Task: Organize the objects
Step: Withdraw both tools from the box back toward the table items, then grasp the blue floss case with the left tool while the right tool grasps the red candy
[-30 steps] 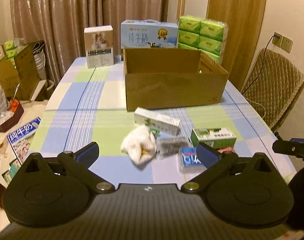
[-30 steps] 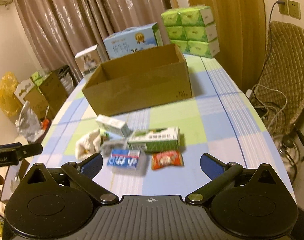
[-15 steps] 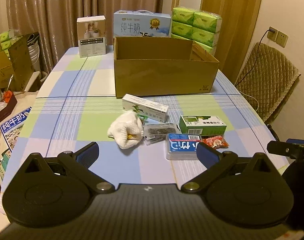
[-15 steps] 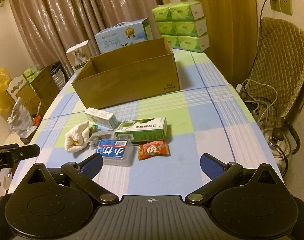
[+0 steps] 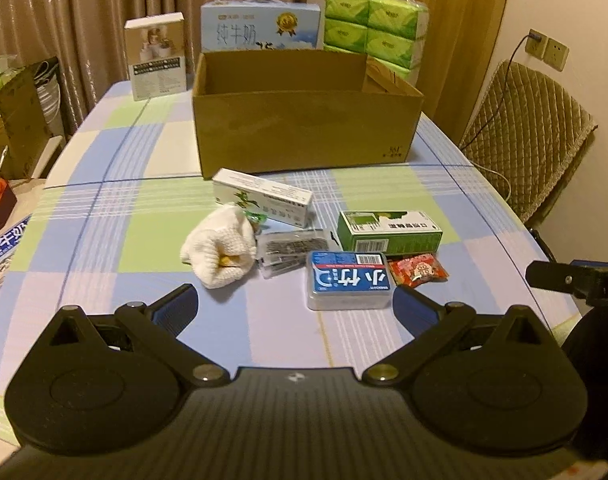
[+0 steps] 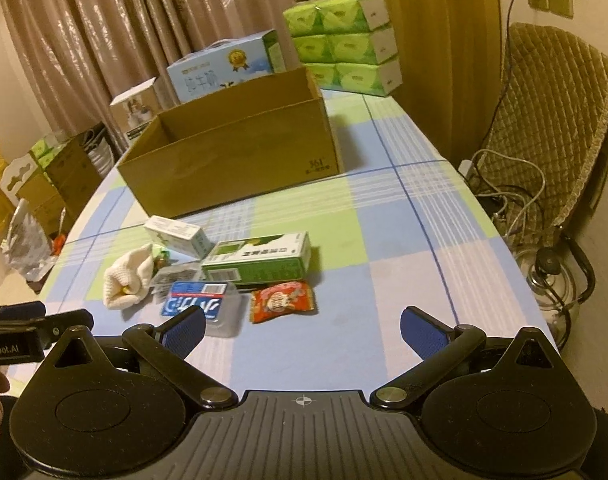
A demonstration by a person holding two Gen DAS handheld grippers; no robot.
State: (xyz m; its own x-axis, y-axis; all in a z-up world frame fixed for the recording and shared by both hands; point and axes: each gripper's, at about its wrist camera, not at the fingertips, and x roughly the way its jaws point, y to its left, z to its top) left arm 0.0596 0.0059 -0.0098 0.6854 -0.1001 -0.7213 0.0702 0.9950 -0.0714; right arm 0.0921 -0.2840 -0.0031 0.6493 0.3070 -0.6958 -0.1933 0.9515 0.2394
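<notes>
A: Log the tongs first.

B: Left gripper (image 5: 294,310) spread wide, nothing between its fingers. Right gripper (image 6: 302,326) likewise spread, nothing pinched. Both hang above the near edge of the table (image 5: 104,216).

A: Items, left to right, ahead of the left gripper?

B: White cloth (image 5: 220,248); behind it a long white carton (image 5: 264,198); a clear packet (image 5: 294,250); a blue-lidded plastic case (image 5: 350,280) just ahead of the right fingertip; a green carton (image 5: 390,232); a red snack packet (image 5: 418,270).

A: Why bunched there?

B: My judgement: staged for loading. The open cardboard box (image 5: 304,136) sits just beyond the pile, flaps down, mouth up.

A: Progress?

B: Nothing visible inside the box.
</notes>
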